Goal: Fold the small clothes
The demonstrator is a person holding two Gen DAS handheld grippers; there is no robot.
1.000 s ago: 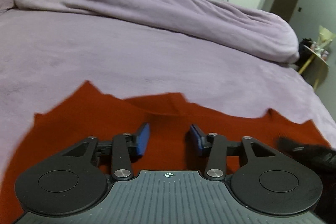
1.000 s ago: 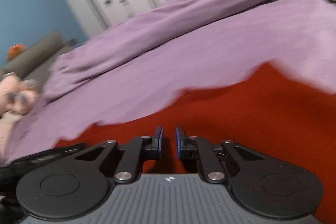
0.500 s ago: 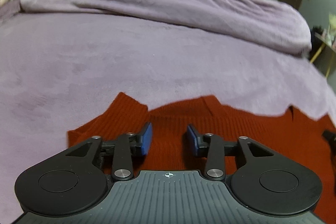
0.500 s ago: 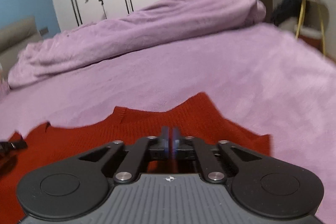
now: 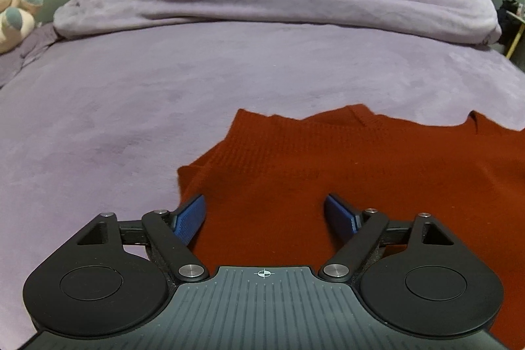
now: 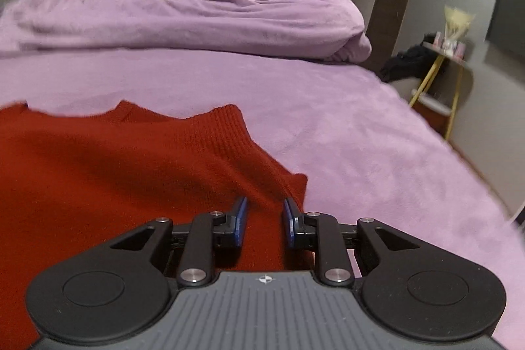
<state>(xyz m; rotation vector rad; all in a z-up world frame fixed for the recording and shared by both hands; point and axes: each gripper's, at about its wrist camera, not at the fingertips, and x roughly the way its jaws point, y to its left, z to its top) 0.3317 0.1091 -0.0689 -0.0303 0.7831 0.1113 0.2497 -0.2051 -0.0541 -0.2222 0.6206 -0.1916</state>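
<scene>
red sweater [image 5: 361, 173] flat under both | left fingers [image 5: 190, 218] wide apart | right fingers [image 6: 241, 220] part-open, empty

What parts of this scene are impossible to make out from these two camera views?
- Red knitted garment: in both views its near part is hidden under the gripper bodies, so its full shape is unknown.
- Left view: the garment's right side is cut off by the frame edge.
- Right view: its left side runs off the frame.
- Side table, right view: the items on it are too small and blurred to identify.
- Plush toy, left view: cut off by the edge.
</scene>
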